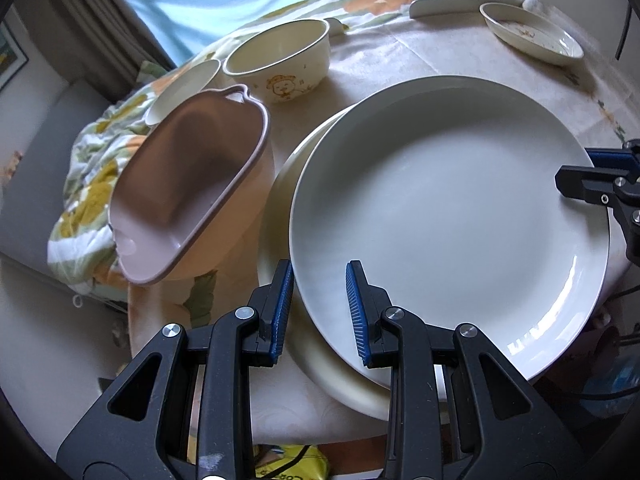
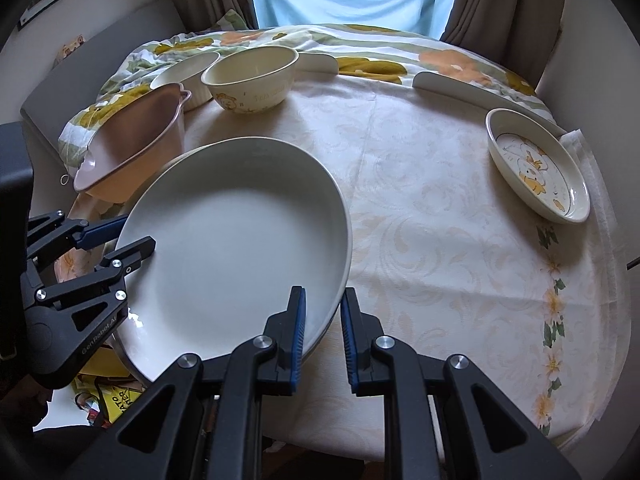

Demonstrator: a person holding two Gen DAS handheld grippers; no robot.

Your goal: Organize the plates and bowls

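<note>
A large white plate (image 1: pixel 448 216) (image 2: pixel 240 240) lies on top of a second cream plate (image 1: pixel 320 376) at the table's near left. My left gripper (image 1: pixel 320 312) (image 2: pixel 134 234) is open, its fingers straddling the top plate's rim. My right gripper (image 2: pixel 323 334) (image 1: pixel 576 184) is open, its fingers straddling the same plate's opposite rim. A pink rectangular dish (image 1: pixel 188 184) (image 2: pixel 128 144) stands left of the plates. A cream cartoon bowl (image 1: pixel 280 60) (image 2: pixel 250 78) and a small white bowl (image 1: pixel 184 84) (image 2: pixel 184 74) stand behind. A small oval duck-print dish (image 2: pixel 536 164) (image 1: pixel 532 34) sits far right.
The round table (image 2: pixel 440 240) has a pale patterned cloth over a floral one. A long white dish (image 2: pixel 472 88) (image 1: pixel 444 4) lies at the back edge. Curtains and a window are behind. A yellow packet (image 2: pixel 116 396) lies below the table's near edge.
</note>
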